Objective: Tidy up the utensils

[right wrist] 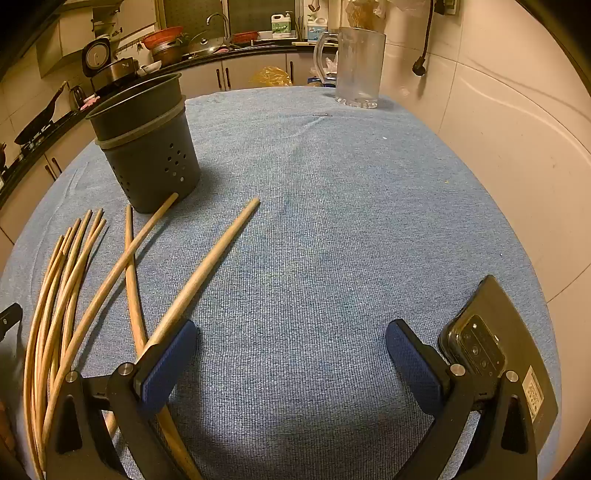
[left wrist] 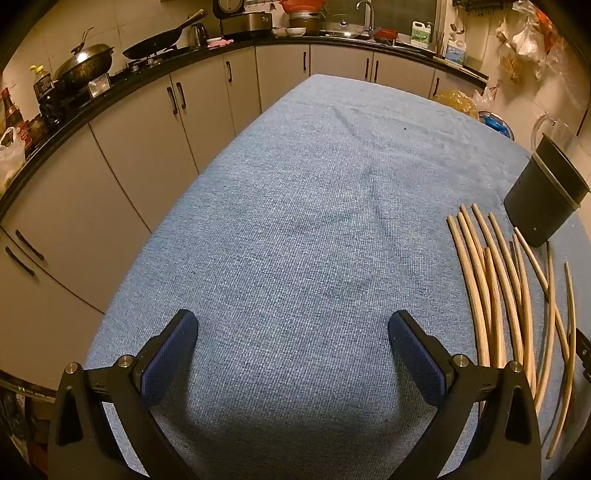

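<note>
Lying loose on the blue cloth (right wrist: 332, 221), wooden chopsticks (right wrist: 207, 273) point lengthwise toward the dark holder (right wrist: 147, 155) — just left of the right gripper (right wrist: 290, 363), jaws apart, empty; left gripper (left wrist: 291, 354) likewise, farther off.

A home kitchen, evening light.
Woks (left wrist: 86, 61) are sitting on a stove, a rice cooker (left wrist: 245, 22) and sink tap (left wrist: 365, 14) are lining the dark counter (left wrist: 110, 86) above pale cabinets (left wrist: 147, 147).

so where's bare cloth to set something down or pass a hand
Free: the wide blue cloth left of the chopsticks; also between the black holder, glass mug and phone. Crowded: around the chopsticks below the holder.
</note>
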Available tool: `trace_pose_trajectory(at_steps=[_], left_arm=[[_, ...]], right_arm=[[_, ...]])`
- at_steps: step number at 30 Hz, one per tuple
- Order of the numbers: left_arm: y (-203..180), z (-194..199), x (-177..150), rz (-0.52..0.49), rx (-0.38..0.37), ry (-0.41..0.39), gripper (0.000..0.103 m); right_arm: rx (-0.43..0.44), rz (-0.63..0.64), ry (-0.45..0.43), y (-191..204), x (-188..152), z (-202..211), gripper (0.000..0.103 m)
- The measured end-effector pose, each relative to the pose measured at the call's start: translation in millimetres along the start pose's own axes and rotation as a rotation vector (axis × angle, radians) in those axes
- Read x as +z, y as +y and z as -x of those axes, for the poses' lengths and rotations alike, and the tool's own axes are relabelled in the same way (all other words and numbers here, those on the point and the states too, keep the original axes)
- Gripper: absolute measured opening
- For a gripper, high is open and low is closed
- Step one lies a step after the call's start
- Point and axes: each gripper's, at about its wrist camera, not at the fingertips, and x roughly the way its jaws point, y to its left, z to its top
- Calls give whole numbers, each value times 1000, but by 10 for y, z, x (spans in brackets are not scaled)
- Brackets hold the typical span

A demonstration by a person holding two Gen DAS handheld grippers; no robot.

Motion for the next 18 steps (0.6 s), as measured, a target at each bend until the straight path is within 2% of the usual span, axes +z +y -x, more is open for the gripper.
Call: trace_pose_trajectory(at_steps=[9, 14, 18], left_arm=[[-36, 56, -12, 18, -5, -11, 103], [71, 195, -42, 57, 26, -80, 103], [19, 378, -116, 34, 41, -136, 103]], right_arm=[[5, -4, 3, -2, 2, 0, 103], [6, -5, 3, -2, 2, 2, 103], [6, -5, 4, 0, 3, 2, 103]])
